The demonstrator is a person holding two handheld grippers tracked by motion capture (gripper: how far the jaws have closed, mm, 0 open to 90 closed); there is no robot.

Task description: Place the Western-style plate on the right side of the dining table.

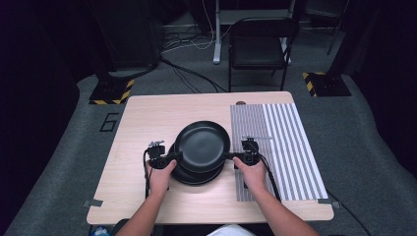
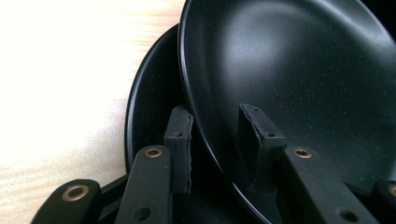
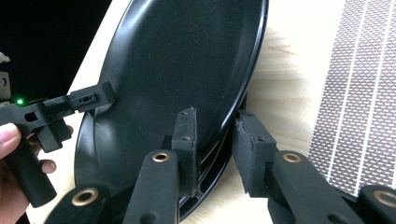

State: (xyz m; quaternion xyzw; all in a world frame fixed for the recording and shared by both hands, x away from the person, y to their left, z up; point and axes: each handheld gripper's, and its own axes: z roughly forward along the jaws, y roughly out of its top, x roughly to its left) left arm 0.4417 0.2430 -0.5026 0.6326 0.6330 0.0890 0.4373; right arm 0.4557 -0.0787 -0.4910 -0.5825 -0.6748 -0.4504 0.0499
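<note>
A black plate (image 1: 202,145) hangs slightly tilted just above a stack of black plates (image 1: 194,178) at the middle of the wooden table (image 1: 142,123). My left gripper (image 1: 175,157) is shut on its left rim and my right gripper (image 1: 230,157) on its right rim. In the left gripper view the jaws (image 2: 217,126) straddle the rim of the plate (image 2: 303,70), with a lower plate (image 2: 149,107) beneath. In the right gripper view the jaws (image 3: 217,128) pinch the rim of the plate (image 3: 177,60), above the stack's edge (image 3: 212,163). The left gripper (image 3: 100,98) holds the far rim.
A grey-and-white striped mat (image 1: 285,147) covers the table's right part, right of the stack. Bare wood lies to the left and behind the plates. Beyond the table stand a black folding chair (image 1: 258,46) and two hazard-striped bases (image 1: 112,91).
</note>
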